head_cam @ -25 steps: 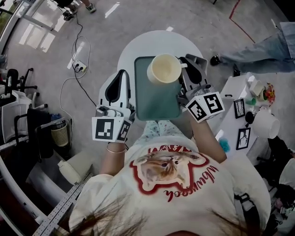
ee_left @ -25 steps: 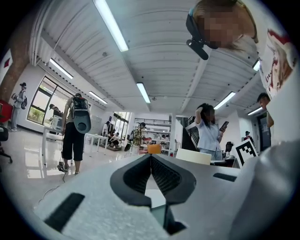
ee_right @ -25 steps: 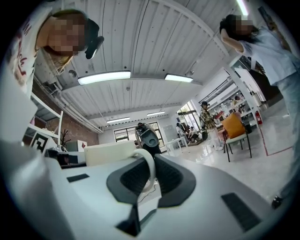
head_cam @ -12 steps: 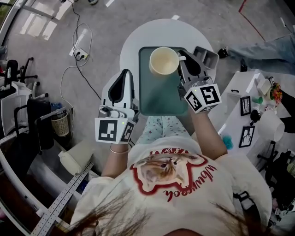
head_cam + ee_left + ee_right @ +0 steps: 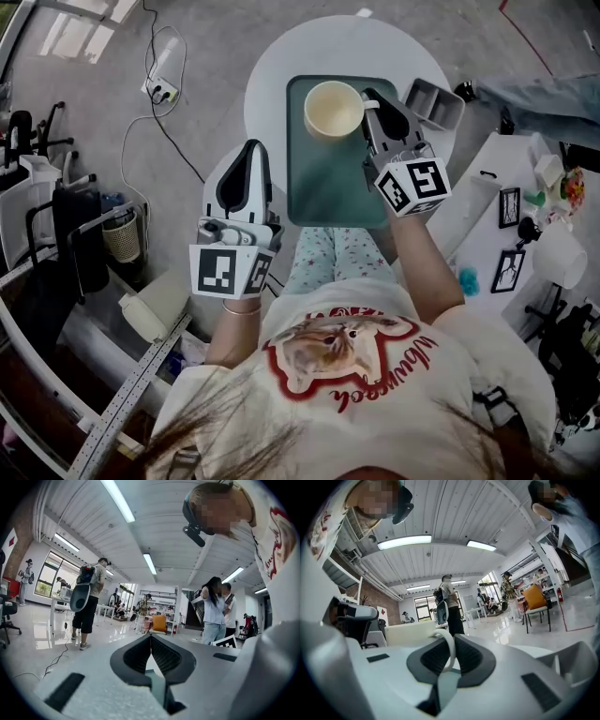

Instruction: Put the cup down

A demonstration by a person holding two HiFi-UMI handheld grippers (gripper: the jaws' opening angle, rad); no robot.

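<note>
Jaws of the right gripper (image 5: 370, 98) pinch only the thin handle (image 5: 449, 651), so the cup (image 5: 334, 110) could swing or tip if let go tilted or above the tray (image 5: 323, 187). The cup sits just left of them, over the tray's far end on the round bench (image 5: 272, 75). The left gripper (image 5: 251, 150), jaws pressed together and empty, hangs well apart.

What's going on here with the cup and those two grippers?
A person holds a hand-held gripper in each hand. The right hand-held gripper is shut on the handle of a cream cup, over the far end of a green tray on a round white table. Whether the cup rests on the tray yet is unclear. The left hand-held gripper is shut and empty, left of the tray.
</note>
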